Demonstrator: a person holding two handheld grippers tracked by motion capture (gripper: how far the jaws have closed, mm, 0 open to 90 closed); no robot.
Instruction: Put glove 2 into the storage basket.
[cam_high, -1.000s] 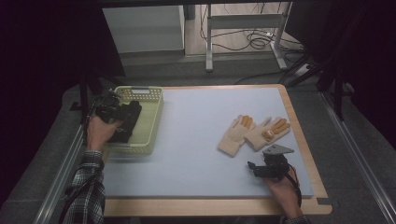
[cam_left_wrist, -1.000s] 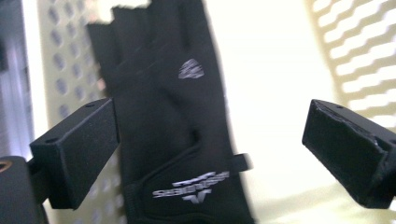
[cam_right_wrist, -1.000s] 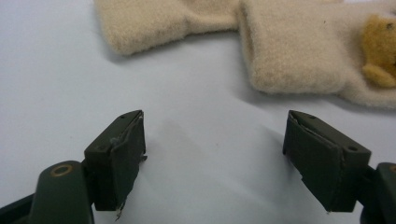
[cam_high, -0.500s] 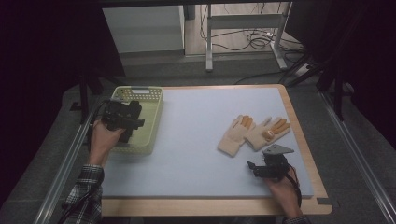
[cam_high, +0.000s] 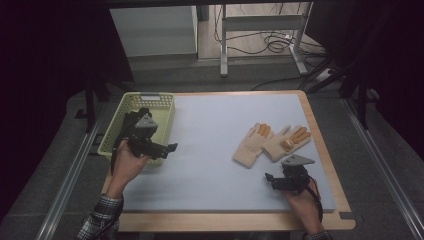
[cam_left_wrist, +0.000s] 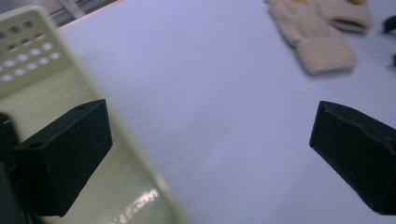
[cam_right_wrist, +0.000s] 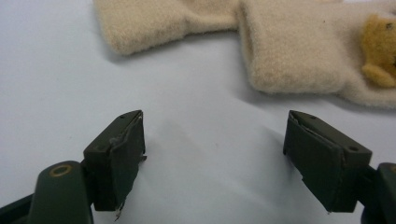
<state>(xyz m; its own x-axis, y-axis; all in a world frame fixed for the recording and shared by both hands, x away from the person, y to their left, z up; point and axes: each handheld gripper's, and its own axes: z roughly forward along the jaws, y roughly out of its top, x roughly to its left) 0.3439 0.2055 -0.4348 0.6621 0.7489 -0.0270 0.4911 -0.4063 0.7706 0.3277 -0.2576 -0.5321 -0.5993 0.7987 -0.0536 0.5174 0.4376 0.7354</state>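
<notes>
Right gripper view — gloves just ahead of right gripper — jaws wide, nothing held.

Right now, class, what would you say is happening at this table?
A person works with a two-jaw gripper in each hand. The left gripper is open with nothing between its jaws, at the near edge of the pale green basket, pointing across the mat toward the gloves. The right gripper sits open on the blue mat, just short of the two cream gloves, touching neither. The gloves lie flat, side by side.
</notes>
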